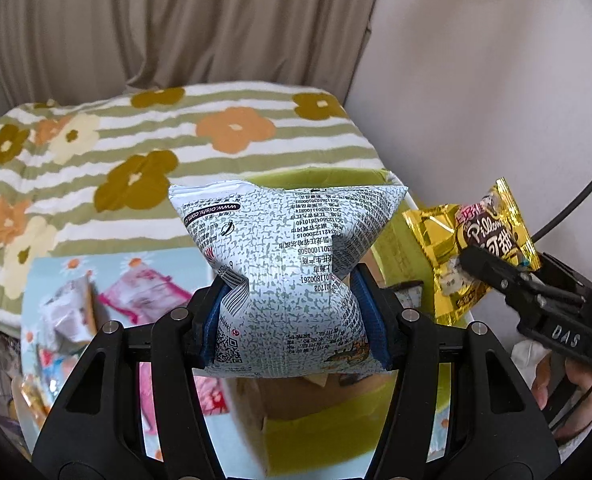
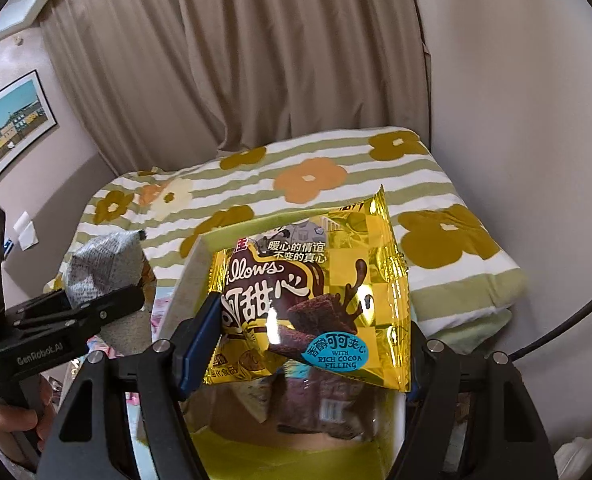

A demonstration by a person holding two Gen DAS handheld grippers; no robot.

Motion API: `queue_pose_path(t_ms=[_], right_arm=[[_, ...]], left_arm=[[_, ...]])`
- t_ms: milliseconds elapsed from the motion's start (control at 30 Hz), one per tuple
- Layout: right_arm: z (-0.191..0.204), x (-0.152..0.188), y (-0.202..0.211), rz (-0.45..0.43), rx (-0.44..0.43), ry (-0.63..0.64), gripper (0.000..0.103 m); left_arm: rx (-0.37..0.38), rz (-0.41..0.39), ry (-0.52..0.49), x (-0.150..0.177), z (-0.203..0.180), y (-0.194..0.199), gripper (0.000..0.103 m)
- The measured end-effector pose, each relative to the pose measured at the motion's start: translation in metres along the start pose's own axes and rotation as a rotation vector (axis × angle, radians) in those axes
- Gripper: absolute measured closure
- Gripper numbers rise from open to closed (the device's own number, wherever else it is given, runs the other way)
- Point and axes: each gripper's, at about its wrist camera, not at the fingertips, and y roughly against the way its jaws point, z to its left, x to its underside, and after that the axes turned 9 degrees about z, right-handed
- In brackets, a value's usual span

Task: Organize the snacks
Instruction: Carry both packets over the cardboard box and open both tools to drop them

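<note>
I am holding a white snack bag [image 1: 287,280] clamped in my left gripper [image 1: 287,312] and a gold snack bag [image 2: 316,300] clamped in my right gripper [image 2: 300,344], both above the green box [image 1: 320,432], with more snacks [image 1: 135,296] waiting on the table [image 1: 55,272].

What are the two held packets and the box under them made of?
Grey-speckled packet: matte printed plastic film, likely; it puckers where the left claw pinches. Gold packet: glossy metallised foil, showing glare. Green box: probably cardboard; brown inside.

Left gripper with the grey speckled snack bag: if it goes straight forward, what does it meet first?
Probably the far wall of the yellow-green cardboard box, just beyond the grey speckled snack bag held in the left gripper; depth is uncertain.
</note>
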Motion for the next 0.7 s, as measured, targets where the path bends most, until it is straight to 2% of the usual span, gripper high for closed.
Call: queue_pose_path(t_ms=[333,367,400,467,700], right_arm=[[-0.014,-0.013,-0.039,0.061,0.026,-0.011,0.034],[-0.015,-0.014,-0.042,0.065,0.034,-0.013,0.034],[-0.016,-0.015,-0.045,0.069,0.04,-0.014,0.034],[-0.017,-0.016,-0.049,0.076,0.049,-0.016,0.034],[-0.017,-0.013,-0.058,0.122,0.073,-0.014,0.034]], left_arm=[[0.027,0.105,-0.02,-0.04,-0.002,-0.067,0.047],[0.034,0.114,-0.023,-0.043,-0.002,-0.072,0.042],[0.034,0.126,-0.028,-0.046,-0.002,-0.076,0.028],[0.013,0.134,-0.045,-0.05,-0.003,-0.081,0.008],[-0.022,0.093,-0.103,-0.04,0.0,-0.066,0.008]])
